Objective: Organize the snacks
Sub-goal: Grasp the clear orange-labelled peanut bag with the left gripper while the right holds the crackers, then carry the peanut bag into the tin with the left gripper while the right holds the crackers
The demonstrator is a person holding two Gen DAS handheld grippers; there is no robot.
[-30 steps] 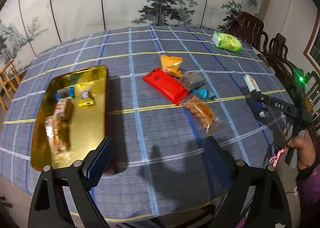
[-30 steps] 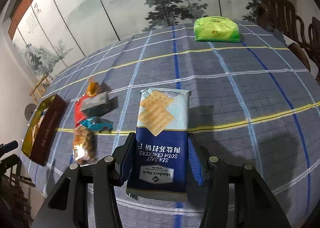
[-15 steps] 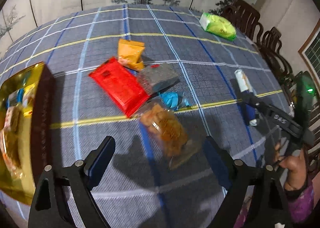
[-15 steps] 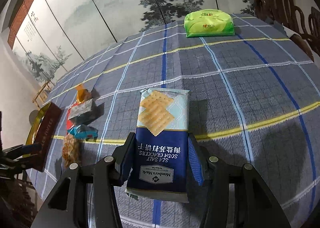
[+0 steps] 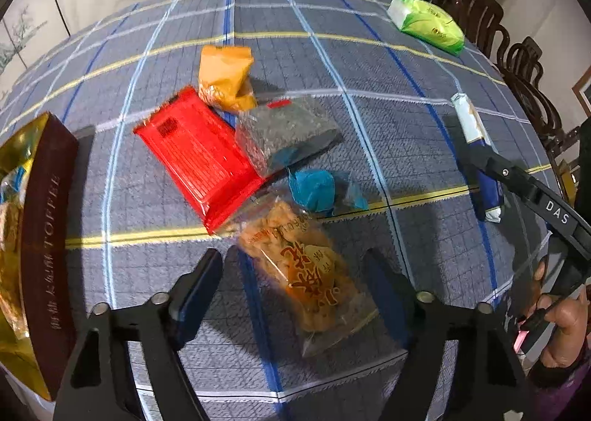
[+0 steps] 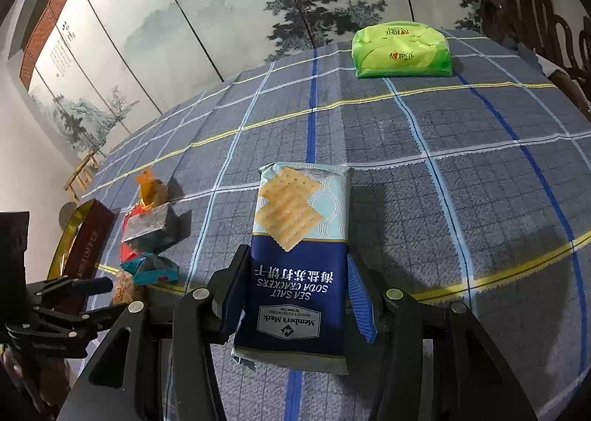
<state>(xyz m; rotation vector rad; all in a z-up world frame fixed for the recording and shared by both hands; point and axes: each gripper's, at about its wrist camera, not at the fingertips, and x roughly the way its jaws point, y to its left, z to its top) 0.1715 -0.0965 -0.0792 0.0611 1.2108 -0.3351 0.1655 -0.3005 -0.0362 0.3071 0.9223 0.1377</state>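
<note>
My left gripper [image 5: 291,280] points steeply down over a clear bag of orange fried snacks [image 5: 306,273], which lies on the checked tablecloth between the closing jaws. The pads stand just off the bag's sides. Beyond it lie a blue packet [image 5: 317,188], a grey packet [image 5: 284,132], a red packet [image 5: 199,158] and an orange packet [image 5: 225,77]. My right gripper [image 6: 297,265] is shut on a blue soda cracker pack [image 6: 299,254], held just above the cloth. A gold toffee tin [image 5: 48,236] with several snacks inside sits at the far left.
A green pack [image 6: 402,51] lies at the table's far right side. Dark wooden chairs [image 5: 517,62] line the right edge. A person's hand [image 5: 561,317] holds the right tool. A painted folding screen stands behind the table.
My left gripper swung right and down from beside the tin to the snack pile, and its jaws narrowed around the fried snack bag. The right gripper drifted slightly, still holding the crackers.
</note>
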